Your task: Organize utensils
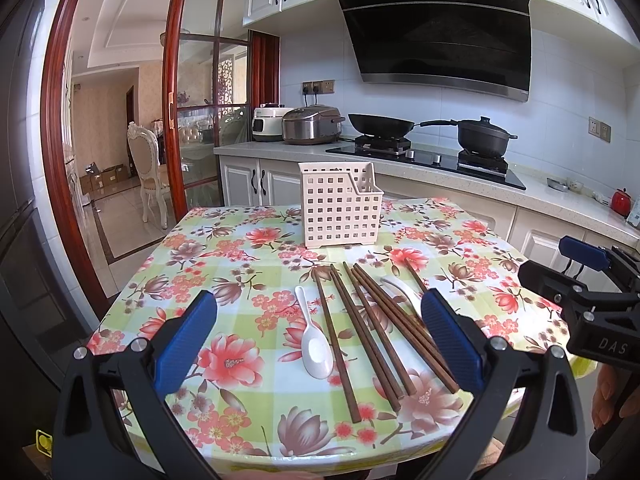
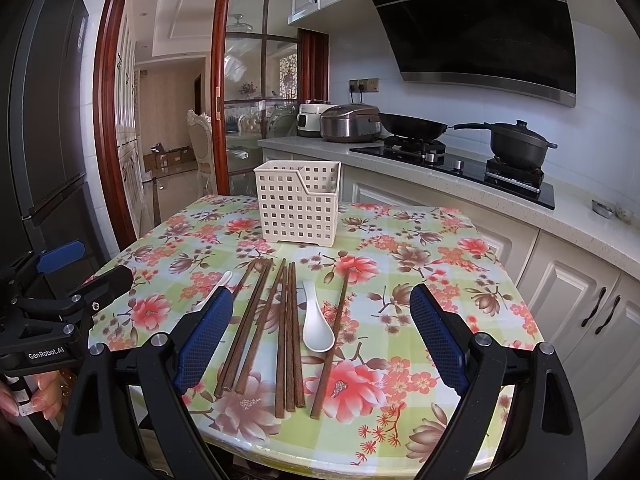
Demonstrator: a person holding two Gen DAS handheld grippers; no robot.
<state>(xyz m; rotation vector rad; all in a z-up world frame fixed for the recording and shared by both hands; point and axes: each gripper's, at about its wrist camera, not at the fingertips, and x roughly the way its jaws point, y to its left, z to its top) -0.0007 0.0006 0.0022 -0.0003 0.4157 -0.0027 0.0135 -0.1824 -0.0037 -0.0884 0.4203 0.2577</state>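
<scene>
Several brown wooden chopsticks [image 1: 372,324] [image 2: 286,332] lie side by side on the floral tablecloth. One white spoon [image 1: 314,340] lies to their left, its handle showing in the right wrist view [image 2: 222,280]. A second white spoon [image 2: 316,326] lies among them, partly hidden in the left wrist view [image 1: 400,286]. A cream perforated holder [image 1: 340,204] [image 2: 298,204] stands upright behind them. My left gripper [image 1: 320,340] is open and empty above the near utensils. My right gripper [image 2: 322,336] is open and empty over the chopsticks. Each gripper shows at the edge of the other's view.
The round table [image 1: 224,240] [image 2: 460,280] ends just below both grippers. Behind it runs a kitchen counter [image 1: 440,168] with a wok, a pot and two cookers. A sliding glass door [image 1: 200,100] is at the left.
</scene>
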